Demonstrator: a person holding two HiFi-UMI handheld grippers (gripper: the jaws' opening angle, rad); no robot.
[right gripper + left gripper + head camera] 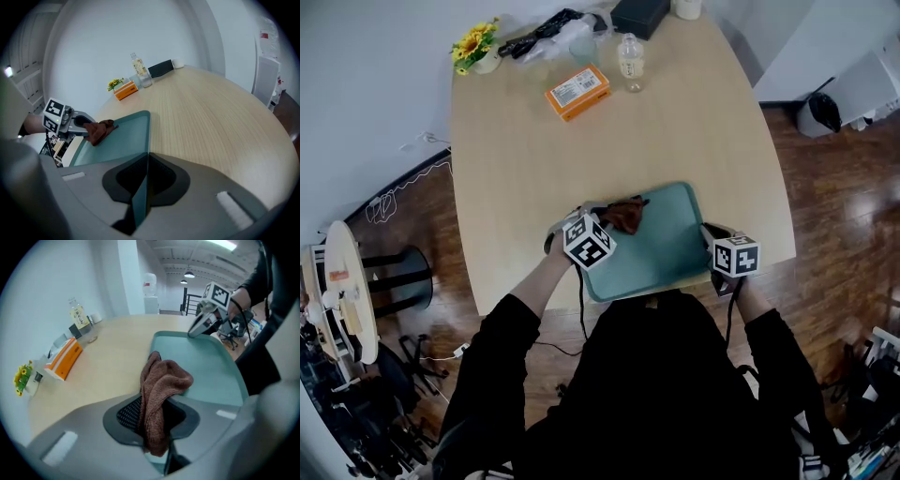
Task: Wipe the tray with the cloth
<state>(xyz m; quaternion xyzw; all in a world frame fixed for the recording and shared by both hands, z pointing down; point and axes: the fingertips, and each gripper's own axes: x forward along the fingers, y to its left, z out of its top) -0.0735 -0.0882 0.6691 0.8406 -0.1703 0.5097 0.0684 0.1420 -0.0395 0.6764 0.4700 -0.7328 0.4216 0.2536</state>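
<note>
A teal tray (666, 246) lies at the near edge of the wooden table (534, 159). My left gripper (605, 218) is over the tray's left rim, shut on a crumpled brown cloth (624, 214) that hangs onto the tray's far-left corner. In the left gripper view the cloth (161, 385) bunches up between the jaws of my left gripper (157, 414) above the tray (206, 366). My right gripper (715, 239) is shut on the tray's right rim; the right gripper view shows that gripper (142, 183) with its jaws clamped on the thin teal edge (138, 197).
At the table's far end stand an orange box (577, 91), a small clear bottle (629, 61), a sunflower pot (476, 45), black cables (546, 31) and a black case (639, 14). A round stool (347, 291) stands on the floor at left.
</note>
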